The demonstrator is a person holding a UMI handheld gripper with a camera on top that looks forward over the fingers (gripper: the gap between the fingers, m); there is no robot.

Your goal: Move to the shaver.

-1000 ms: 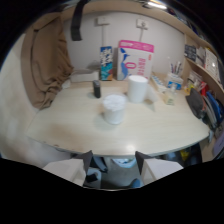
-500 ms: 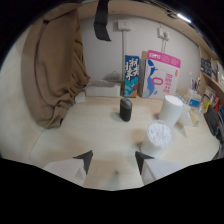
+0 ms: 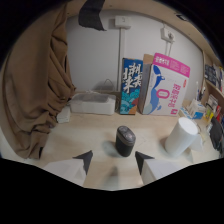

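Observation:
A dark, squat shaver (image 3: 125,140) stands upright on the pale table (image 3: 90,135). It sits just ahead of my gripper (image 3: 114,159), a little toward the right finger. Both black fingertips (image 3: 85,160) show at the bottom, spread wide with nothing between them. The gripper is open.
A white cylinder (image 3: 181,136) stands to the right of the shaver. Against the back wall lean a blue box (image 3: 131,86) and a pink-and-white box (image 3: 165,85). A white tray (image 3: 93,103) lies left of them. A brown curtain (image 3: 37,95) hangs at the left.
The view has swung left and moved forward. The shaver has grown larger and now lies just ahead of the fingers. The white cylinder has slid off to the right.

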